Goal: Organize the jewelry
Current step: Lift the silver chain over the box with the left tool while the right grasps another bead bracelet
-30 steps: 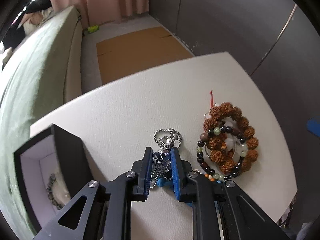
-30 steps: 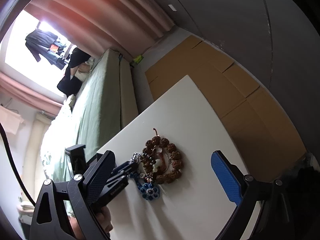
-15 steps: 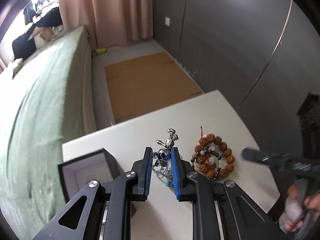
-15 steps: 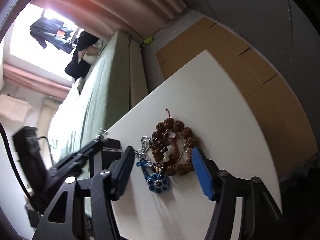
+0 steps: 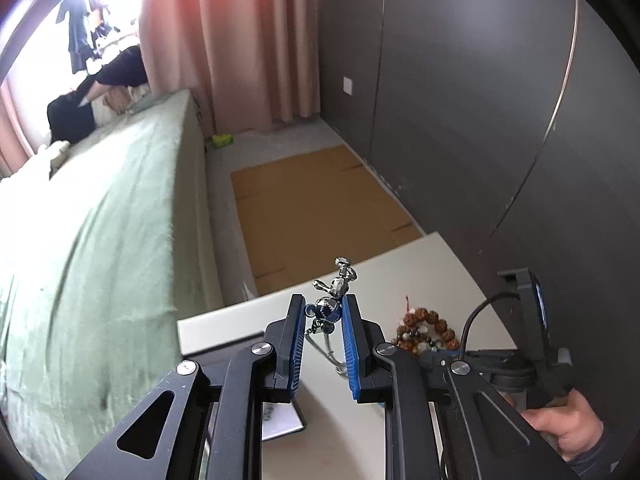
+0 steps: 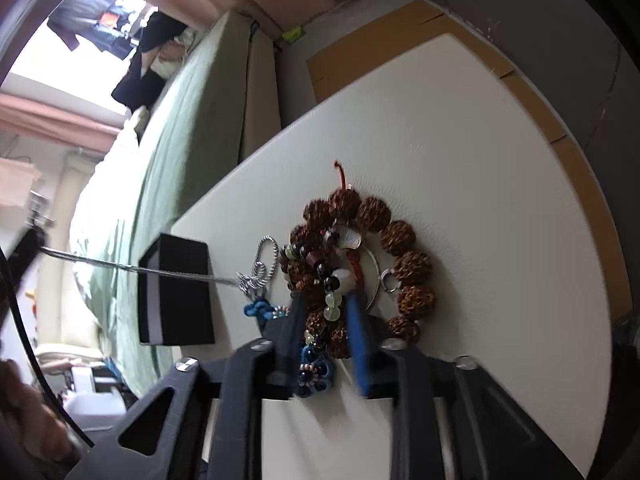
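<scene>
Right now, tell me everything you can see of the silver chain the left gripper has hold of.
The silver chain is a fine metal rope-link necklace with shiny silver charms and a dark blue bead at its upper end. The left gripper is shut on that end, lifted above the white table. The chain runs taut past the black box down to a looped tail that still lies on the table, touching the blue knotted ornament beside the bead bracelets.

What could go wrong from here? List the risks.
The silver chain necklace, pinched in the left gripper, runs taut to a loop beside the blue knotted cord; lifting may drag the pile. The right gripper straddles dark and green bead strands over the brown seed-bead bracelet; it may grab several.
</scene>
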### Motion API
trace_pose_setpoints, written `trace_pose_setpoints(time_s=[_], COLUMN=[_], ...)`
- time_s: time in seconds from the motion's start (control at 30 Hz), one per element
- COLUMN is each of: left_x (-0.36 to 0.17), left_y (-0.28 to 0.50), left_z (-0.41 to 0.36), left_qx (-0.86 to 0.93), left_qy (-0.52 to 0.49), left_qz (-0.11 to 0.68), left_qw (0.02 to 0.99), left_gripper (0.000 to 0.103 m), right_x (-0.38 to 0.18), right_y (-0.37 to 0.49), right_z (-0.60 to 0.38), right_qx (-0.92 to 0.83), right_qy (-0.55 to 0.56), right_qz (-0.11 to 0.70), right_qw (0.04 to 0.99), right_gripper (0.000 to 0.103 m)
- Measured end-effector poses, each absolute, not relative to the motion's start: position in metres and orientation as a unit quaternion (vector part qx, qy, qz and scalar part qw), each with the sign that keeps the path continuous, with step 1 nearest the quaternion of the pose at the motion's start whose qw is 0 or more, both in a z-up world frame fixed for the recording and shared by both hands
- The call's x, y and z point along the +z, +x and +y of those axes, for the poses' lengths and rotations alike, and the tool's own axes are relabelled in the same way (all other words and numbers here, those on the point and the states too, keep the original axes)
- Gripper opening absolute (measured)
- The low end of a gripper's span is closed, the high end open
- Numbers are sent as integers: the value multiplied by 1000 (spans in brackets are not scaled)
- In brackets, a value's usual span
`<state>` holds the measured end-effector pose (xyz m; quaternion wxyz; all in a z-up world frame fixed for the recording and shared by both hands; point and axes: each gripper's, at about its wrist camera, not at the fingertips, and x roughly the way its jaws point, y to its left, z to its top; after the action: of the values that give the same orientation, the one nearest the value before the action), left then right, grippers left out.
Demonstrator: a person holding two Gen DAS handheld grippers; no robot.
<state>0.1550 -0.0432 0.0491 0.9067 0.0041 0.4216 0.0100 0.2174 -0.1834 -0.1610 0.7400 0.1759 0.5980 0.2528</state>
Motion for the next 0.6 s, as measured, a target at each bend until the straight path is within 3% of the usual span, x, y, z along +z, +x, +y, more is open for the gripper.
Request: trace_pose_setpoints(time_s=[0.6], left_x=[152], left_y=[122], left_z=[-22], left_qx=[46], left_qy=[44], left_qz=[335], left_qw=[940], left_gripper=[19], right_x=[-94], right_y=[182], right_z=[-189], right_qx=[298], right_qy=[194], right_qz=[499], right_qw=[790], right_gripper=[10])
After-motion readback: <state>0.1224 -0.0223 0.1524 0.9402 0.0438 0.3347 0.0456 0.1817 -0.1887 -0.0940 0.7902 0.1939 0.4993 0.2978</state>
